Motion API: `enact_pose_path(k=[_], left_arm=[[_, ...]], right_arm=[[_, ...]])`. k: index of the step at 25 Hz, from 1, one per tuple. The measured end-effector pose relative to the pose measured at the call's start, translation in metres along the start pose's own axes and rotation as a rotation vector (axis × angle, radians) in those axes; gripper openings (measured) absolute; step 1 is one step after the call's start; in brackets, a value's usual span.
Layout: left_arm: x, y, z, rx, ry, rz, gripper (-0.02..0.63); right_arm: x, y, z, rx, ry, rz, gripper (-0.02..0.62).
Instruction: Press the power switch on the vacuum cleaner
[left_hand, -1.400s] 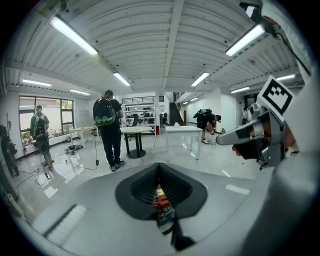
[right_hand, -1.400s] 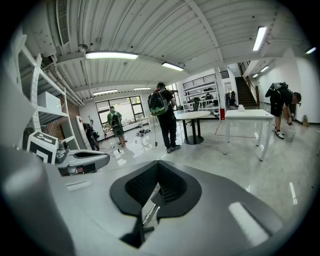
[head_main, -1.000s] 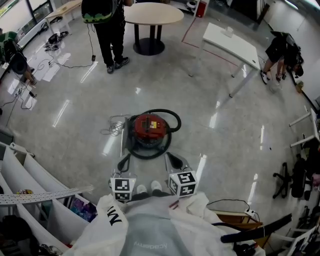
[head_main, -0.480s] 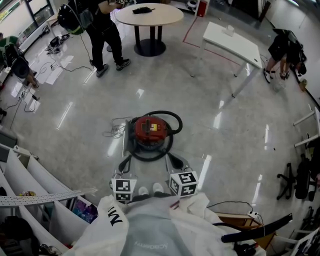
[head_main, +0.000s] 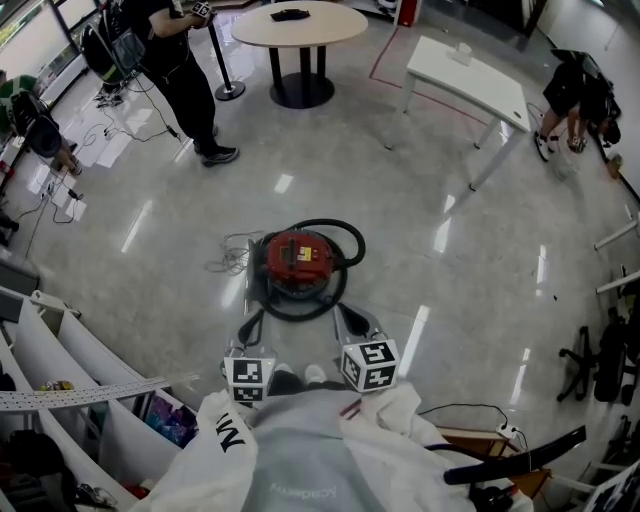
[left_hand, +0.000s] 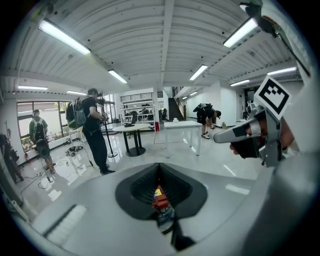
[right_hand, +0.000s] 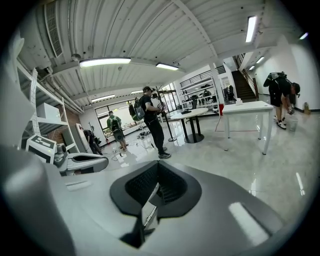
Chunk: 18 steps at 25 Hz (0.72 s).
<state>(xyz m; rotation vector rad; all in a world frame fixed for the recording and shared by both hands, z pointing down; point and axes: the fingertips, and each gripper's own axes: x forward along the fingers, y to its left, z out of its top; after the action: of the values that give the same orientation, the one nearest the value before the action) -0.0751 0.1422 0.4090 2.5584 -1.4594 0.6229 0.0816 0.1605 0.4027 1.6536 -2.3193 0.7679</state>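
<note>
Centre of the head view, on the glossy grey floor: vacuum cleaner (head_main: 300, 257), a red drum-shaped body with a black hose (head_main: 345, 243) looped round it. A pale label shows on its top, but the power switch is too small to pick out.

Just below it in the frame:
- left gripper (head_main: 247, 326), jaws drawn together, nothing between them.
- right gripper (head_main: 349, 320), jaws likewise together and empty.
- Both tips point at the cleaner, close to its near rim and short of touching it.

Left of the drum: thin cable (head_main: 226, 256), in a loose tangle.

Upper frame: round table (head_main: 300, 24) and white table (head_main: 468, 84).

Upper left: standing person (head_main: 176, 62), well apart from the cleaner.

Step in hand, as judged: the approach; the press is not yet made. The next move calls for finding the switch on the drum top and bringing one closed tip down onto it, firmly enough to click without pushing the cleaner away.
</note>
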Motion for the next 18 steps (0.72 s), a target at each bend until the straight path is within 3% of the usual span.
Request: enact_pose_path(k=[18], left_arm=[[0.032,0.032,0.007,0.01,0.005,-0.04,0.0]], right_arm=[[0.039,0.004,0.013,0.0,0.024,-0.029,0.0]])
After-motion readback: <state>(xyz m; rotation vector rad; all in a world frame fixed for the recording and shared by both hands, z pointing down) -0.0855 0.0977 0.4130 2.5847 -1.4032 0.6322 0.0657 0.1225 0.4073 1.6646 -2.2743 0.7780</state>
